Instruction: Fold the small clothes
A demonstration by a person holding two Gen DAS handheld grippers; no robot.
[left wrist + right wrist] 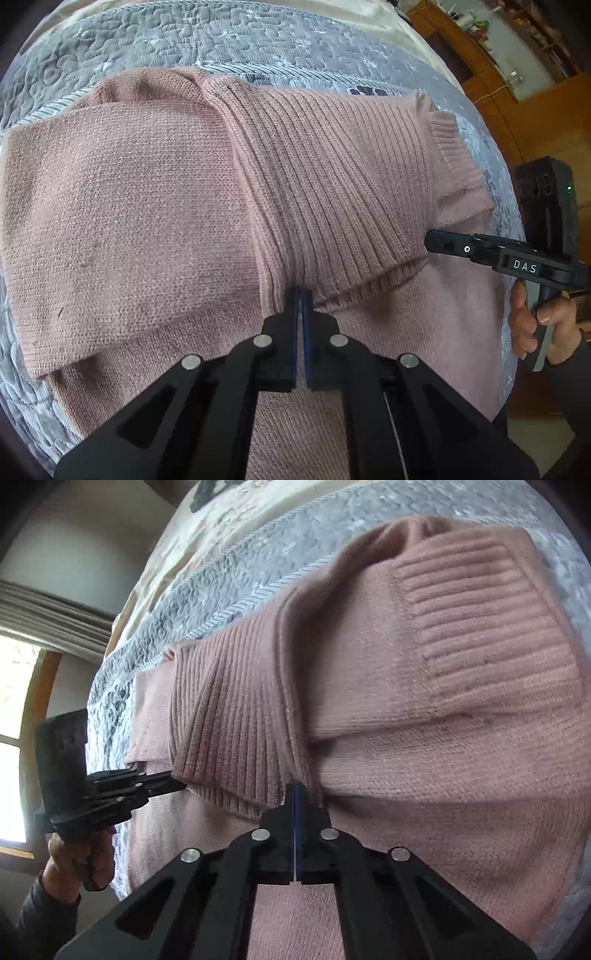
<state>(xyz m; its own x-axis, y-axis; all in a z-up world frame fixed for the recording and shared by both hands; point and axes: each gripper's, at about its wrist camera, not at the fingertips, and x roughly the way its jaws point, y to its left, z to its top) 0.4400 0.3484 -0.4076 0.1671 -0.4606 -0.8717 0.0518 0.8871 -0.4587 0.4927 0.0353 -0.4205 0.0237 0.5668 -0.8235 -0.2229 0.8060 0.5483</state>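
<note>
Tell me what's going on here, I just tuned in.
A person is folding a pink knit sweater on a grey quilted bedspread. Both hand-held grippers are shut on the edge of the ribbed fold lying across the sweater: the left hand-held gripper near the middle, the right hand-held gripper further along. One ribbed sleeve cuff is already folded in. The sweater is only partly folded.

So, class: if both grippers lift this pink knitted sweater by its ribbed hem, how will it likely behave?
The pink sweater probably droops between grips: it already creases softly. Its ribbed hem likely stretches. The coarse knit shouldn't slip from the left gripper or right gripper.
</note>
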